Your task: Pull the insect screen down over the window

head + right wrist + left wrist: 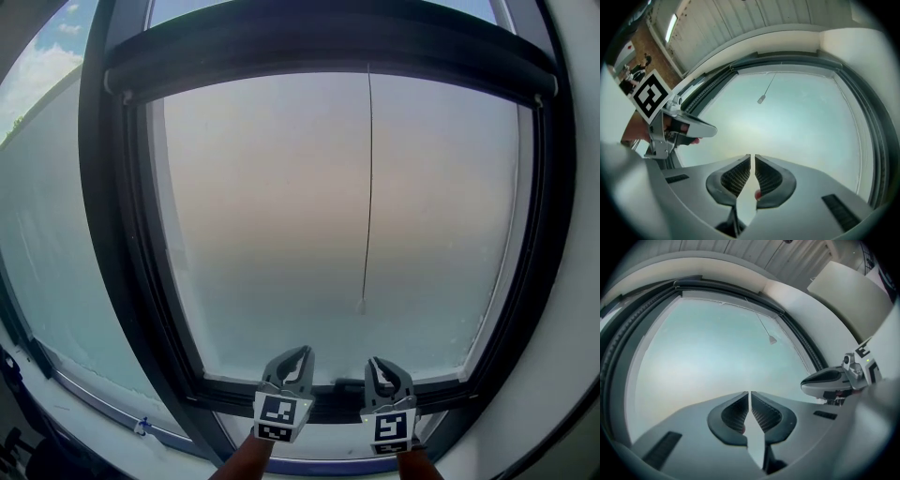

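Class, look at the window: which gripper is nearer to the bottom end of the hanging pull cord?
Right. The right gripper sits almost directly below the end of the pull cord; the left gripper is below it too, but further left.

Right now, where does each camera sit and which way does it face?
Head view: on the person's head, facing the window and its cord; left gripper, right gripper and forearms show at the bottom.
Left gripper view: on the left gripper, looking past its shut jaws up at the window; right gripper at right.
Right gripper view: on the right gripper, past its shut jaws up at the window; left gripper and a hand at left.
Shared: all three show window and cord.
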`<state>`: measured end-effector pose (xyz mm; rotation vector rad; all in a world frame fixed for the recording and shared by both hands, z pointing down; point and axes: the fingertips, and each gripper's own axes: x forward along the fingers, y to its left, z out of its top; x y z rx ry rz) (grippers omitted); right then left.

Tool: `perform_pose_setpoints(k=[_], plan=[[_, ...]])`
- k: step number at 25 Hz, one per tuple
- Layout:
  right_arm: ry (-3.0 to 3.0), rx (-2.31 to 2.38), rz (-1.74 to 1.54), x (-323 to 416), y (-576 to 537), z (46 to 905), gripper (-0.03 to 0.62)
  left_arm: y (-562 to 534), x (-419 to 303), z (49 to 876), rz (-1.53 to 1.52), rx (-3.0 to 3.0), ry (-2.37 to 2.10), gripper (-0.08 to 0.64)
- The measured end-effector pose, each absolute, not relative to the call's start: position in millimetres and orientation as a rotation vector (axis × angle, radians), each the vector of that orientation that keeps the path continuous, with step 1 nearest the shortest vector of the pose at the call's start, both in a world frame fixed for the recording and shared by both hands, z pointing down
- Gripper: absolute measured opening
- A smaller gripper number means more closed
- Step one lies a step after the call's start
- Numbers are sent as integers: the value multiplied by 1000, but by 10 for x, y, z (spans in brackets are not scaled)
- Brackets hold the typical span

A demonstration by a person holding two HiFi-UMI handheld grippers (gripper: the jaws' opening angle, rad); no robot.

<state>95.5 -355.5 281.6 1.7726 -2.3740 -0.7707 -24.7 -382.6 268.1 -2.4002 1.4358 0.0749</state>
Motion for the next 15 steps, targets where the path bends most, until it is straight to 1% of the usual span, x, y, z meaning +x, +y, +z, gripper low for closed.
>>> perform_pose_setpoints(k=[3,4,7,9,13,15], plan=[[-2277,1757,-928,1012,-3707,2446,40,-3957,-322,2260,31,-2257,1419,3],[-2236,1755,-963,1042,-3748,2325,64,-3994,-343,2137,5,-2202,1415,5],[-2099,1755,-1094,1145,-3821,1915,125,-4073,-383,1783,-105,-2033,1394,89],[-2013,1738,-1198,1199,-3843,1615,150,-4081,-419,1469,-178,-1890,1381,131],[-1852,1706,-1390,1257,-3816,957,215,-4022,-471,783,-281,-1625,1348,189],[-1776,1693,-1474,1260,-3778,629,256,-3981,-464,511,-324,-1542,1301,247]])
